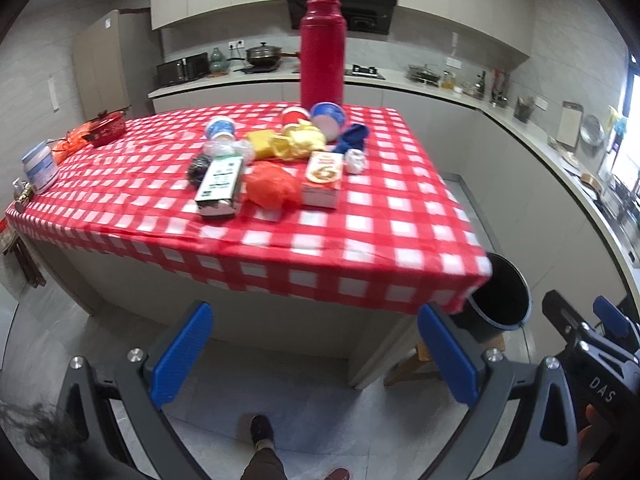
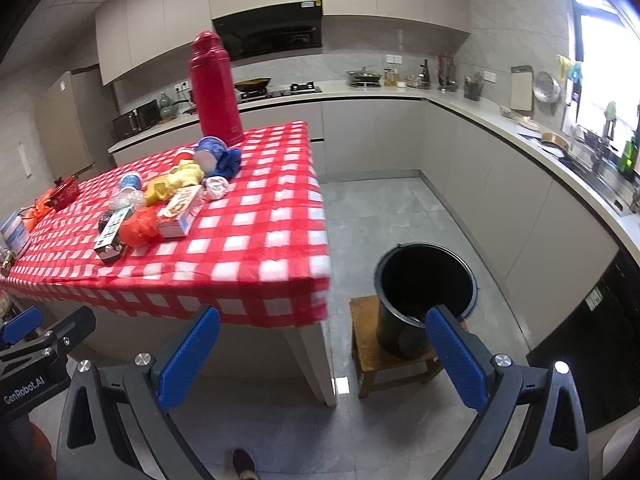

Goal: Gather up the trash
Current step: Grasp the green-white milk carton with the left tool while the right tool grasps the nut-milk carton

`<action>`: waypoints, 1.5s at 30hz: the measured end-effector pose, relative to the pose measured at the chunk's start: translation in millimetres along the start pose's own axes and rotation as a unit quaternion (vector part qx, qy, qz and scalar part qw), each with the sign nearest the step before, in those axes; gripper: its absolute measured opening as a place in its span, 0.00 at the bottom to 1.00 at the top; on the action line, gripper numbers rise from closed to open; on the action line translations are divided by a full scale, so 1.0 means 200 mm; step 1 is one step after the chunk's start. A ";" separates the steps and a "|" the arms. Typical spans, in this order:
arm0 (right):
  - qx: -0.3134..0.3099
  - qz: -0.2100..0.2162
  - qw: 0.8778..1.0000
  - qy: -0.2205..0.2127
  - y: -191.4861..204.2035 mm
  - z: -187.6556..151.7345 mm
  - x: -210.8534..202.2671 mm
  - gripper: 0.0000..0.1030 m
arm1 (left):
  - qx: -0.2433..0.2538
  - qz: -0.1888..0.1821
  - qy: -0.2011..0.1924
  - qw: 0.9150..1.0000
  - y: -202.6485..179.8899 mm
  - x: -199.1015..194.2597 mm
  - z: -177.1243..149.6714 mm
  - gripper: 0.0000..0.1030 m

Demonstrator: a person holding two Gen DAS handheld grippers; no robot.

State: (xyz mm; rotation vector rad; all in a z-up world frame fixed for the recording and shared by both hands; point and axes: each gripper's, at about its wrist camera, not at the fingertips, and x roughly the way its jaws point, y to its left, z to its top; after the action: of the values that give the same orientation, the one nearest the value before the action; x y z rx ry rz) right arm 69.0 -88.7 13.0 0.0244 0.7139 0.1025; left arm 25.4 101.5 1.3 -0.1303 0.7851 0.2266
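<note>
Between the blue pads of each tool nothing is held: the left gripper (image 1: 316,354) has its jaws spread wide and empty, and the right gripper (image 2: 324,358) likewise stands open and empty, both hanging low in front of the desk (image 1: 360,240) and short of its near edge.

Ahead of the left jaws and higher, on the red-checked cloth, the trash lies in a loose cluster near the desk's middle. Nearest the edge are a dark carton (image 1: 220,188) lying flat with its long axis running away from the jaws, a crumpled orange bag (image 1: 270,184) just beside it, and a small food box (image 1: 323,178) to the right of that. Behind them sit yellow wrappers (image 1: 296,142), tipped cups (image 1: 328,118), a blue cloth-like wad (image 1: 354,138) and a small white ball (image 1: 355,161). A tall red thermos (image 1: 323,48) stands upright at the far edge.

The black bin (image 2: 424,288) stands on a low wooden stool (image 2: 366,344) off the desk's right corner, straight ahead of the right jaws.

I judge that the left tool faces the pile more squarely, while the right is plainly nearer the bin; the first reach goes forward and up over the desk's edge.
</note>
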 end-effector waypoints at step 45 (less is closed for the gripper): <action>0.017 0.027 0.998 0.062 1.00 0.54 1.10 0.95 | 0.010 -0.023 0.095 0.995 0.71 1.08 0.59 0.84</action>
State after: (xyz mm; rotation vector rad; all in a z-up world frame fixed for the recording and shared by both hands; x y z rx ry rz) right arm 288.5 133.5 -36.9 0.0700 0.8387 0.1439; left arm 218.7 296.3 -73.9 -0.1526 0.9717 0.1644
